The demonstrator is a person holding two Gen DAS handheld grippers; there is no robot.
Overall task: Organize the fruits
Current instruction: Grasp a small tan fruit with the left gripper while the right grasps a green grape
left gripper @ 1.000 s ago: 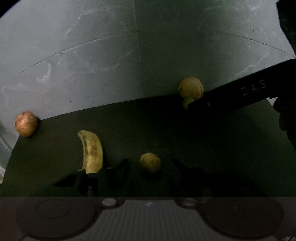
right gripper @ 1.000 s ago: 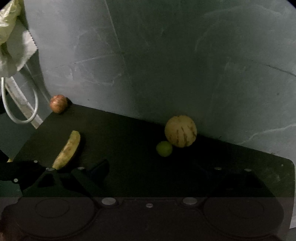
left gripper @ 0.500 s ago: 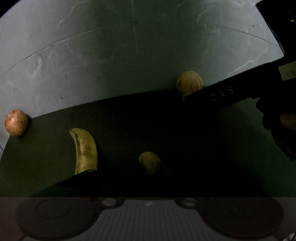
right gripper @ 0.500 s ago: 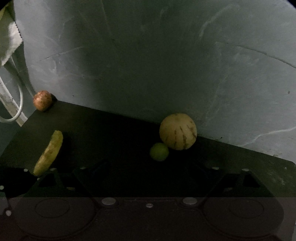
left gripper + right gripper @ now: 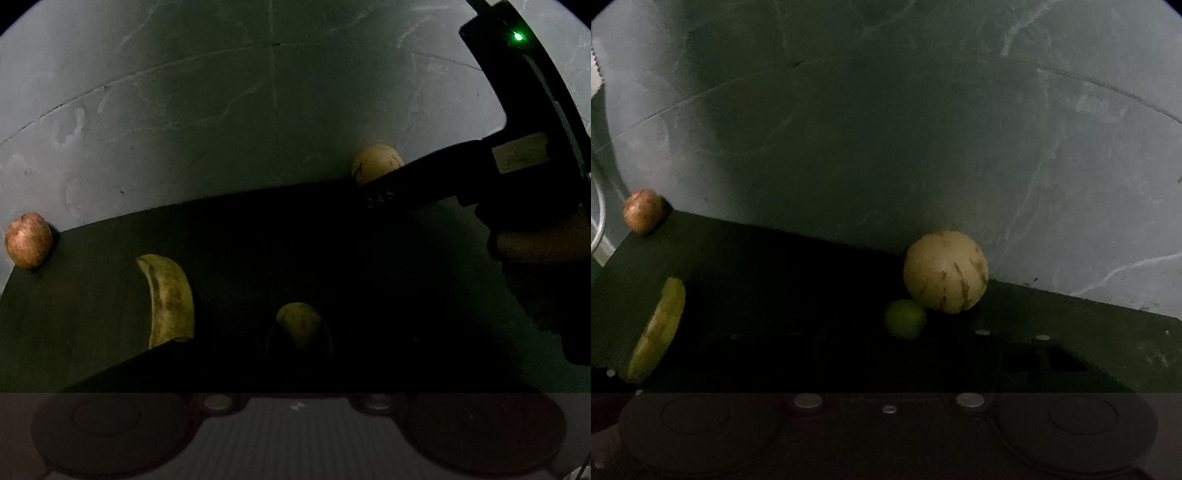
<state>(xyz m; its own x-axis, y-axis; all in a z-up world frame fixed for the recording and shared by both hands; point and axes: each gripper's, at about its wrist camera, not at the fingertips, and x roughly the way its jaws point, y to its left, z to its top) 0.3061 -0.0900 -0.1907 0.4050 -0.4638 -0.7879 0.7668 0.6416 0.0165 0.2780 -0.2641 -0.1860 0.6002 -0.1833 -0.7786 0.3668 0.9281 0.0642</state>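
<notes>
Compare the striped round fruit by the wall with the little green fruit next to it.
The striped round fruit is pale yellow with dark streaks; the little green fruit is plain green. The striped one is clearly larger. It sits against the wall, the green one just in front of it, nearer the camera. Both are round and rest on the dark mat.

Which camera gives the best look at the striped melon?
The right wrist view: the melon sits whole and unblocked by the wall, stripes visible. In the left wrist view it is small, far off, and its lower part is hidden behind the other hand-held gripper.
</notes>
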